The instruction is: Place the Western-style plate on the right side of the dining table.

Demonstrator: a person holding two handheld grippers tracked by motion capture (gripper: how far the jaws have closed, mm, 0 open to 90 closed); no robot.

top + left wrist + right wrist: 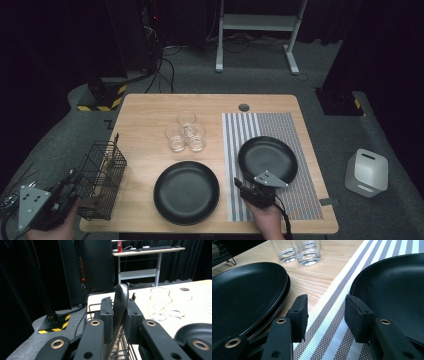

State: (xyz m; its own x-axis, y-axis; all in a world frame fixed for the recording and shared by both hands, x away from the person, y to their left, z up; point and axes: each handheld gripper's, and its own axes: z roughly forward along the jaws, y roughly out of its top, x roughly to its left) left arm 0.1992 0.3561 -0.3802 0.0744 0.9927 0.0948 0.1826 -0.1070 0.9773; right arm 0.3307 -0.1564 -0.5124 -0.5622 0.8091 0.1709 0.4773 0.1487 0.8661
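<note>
At the near left corner of the table (150, 107), the left gripper (119, 315) is clenched on a dark utensil handle (120, 302) standing in the wire basket (102, 180) — pinched at its top, likely to lift it straight out. On the right, the right gripper (325, 312) rests with jaws apart and nothing between them over the striped mat (332, 322), between the stacked plates (244, 290) and the lone plate (397, 290) — seemingly waiting.

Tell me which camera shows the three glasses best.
The high view: all three glasses stand clustered on the table, seen whole. The right gripper view shows just their bases at its top edge; the left gripper view shows them faint and washed out.
</note>
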